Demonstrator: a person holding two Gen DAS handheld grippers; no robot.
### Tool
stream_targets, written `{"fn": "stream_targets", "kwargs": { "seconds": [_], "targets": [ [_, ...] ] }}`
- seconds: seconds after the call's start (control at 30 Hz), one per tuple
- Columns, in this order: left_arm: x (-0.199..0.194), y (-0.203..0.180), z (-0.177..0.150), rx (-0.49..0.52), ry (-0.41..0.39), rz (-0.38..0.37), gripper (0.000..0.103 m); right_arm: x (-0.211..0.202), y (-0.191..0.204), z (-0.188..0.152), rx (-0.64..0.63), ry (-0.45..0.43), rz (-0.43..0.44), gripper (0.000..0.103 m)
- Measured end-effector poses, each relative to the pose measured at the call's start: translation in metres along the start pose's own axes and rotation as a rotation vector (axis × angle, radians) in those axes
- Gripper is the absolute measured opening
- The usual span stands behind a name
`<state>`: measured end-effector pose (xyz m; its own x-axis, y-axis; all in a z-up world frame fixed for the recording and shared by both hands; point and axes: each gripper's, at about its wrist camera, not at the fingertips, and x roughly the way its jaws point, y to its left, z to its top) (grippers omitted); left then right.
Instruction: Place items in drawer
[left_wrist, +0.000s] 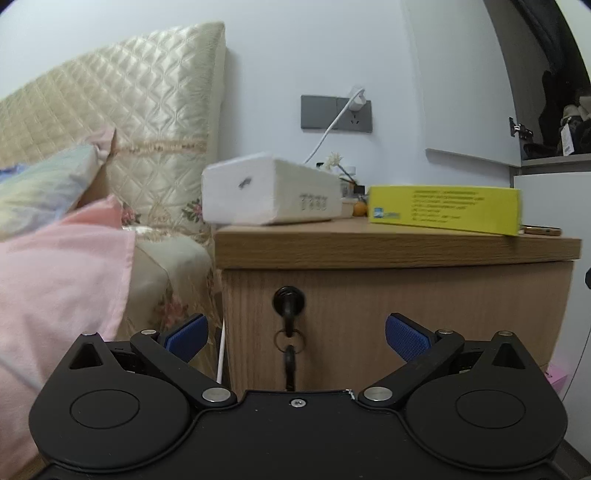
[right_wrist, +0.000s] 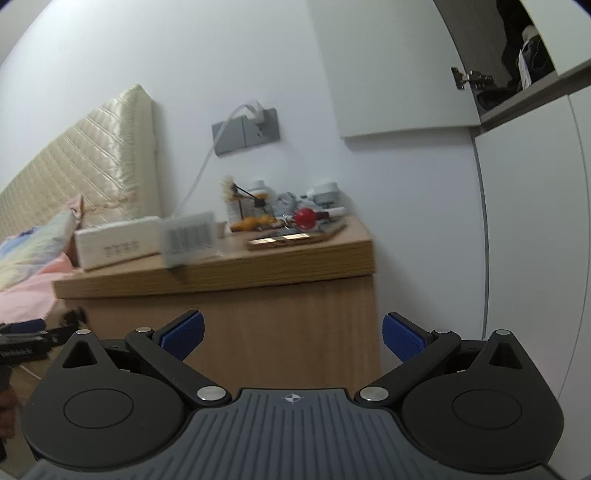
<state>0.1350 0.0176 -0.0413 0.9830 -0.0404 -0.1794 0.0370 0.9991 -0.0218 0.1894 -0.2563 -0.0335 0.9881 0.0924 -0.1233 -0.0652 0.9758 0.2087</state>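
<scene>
While both handheld tools hang low in front of a wooden bedside cabinet (left_wrist: 399, 251), the left gripper (left_wrist: 295, 338) has its blue ribbed fingers (left_wrist: 408, 341) spread wide with nothing between them, facing the cabinet's drawer front (left_wrist: 443, 314), where a black key (left_wrist: 289, 302) sits in the lock with a second key dangling from a ring below it. The drawer front appears flush with the cabinet. On the cabinet top rest the items: a white rectangular tissue pack (left_wrist: 271, 194) with embossed lettering at the bed-side edge, and, to its right, a flat yellow cardboard box (left_wrist: 445, 208) with small print on its side, seen end-on with a barcode in the right wrist view (right_wrist: 190, 236). Behind them, against the pale wall, lies a blurred cluster of small objects, among them a red round object (right_wrist: 306, 218) and a gold-edged flat object (right_wrist: 284, 240); a white charger cable (left_wrist: 332, 129) runs from a grey wall socket plate (left_wrist: 336, 112). The right gripper (right_wrist: 293, 336), nearer the cabinet's right side, is likewise released, its blue pads (right_wrist: 183, 334) apart and empty, with the other tool's black body (right_wrist: 22, 343) visible at the far left edge. A cream quilted headboard (left_wrist: 140, 110) and pink bedding (left_wrist: 62, 266) fill the left of the scene.
</scene>
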Motion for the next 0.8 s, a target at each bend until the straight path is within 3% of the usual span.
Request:
{"fn": "stream_targets", "kwargs": {
  "seconds": [0.13,0.27,0.63,0.8],
  "targets": [
    [0.015,0.010,-0.003,-0.033,0.004,0.001,0.102,0.023,-0.015,-0.009,-0.025,-0.004,-0.020,0.103],
    [0.030,0.009,-0.006,0.013,0.015,-0.030,0.102,0.040,-0.022,-0.016,-0.023,-0.004,0.022,0.103],
    [0.043,0.025,-0.005,-0.048,0.036,-0.145,0.102,0.052,-0.021,-0.020,-0.041,-0.022,0.054,0.103],
    [0.047,0.026,-0.005,-0.061,0.034,-0.150,0.101,0.053,-0.024,-0.020,-0.048,-0.033,0.076,0.103]
  ]
}}
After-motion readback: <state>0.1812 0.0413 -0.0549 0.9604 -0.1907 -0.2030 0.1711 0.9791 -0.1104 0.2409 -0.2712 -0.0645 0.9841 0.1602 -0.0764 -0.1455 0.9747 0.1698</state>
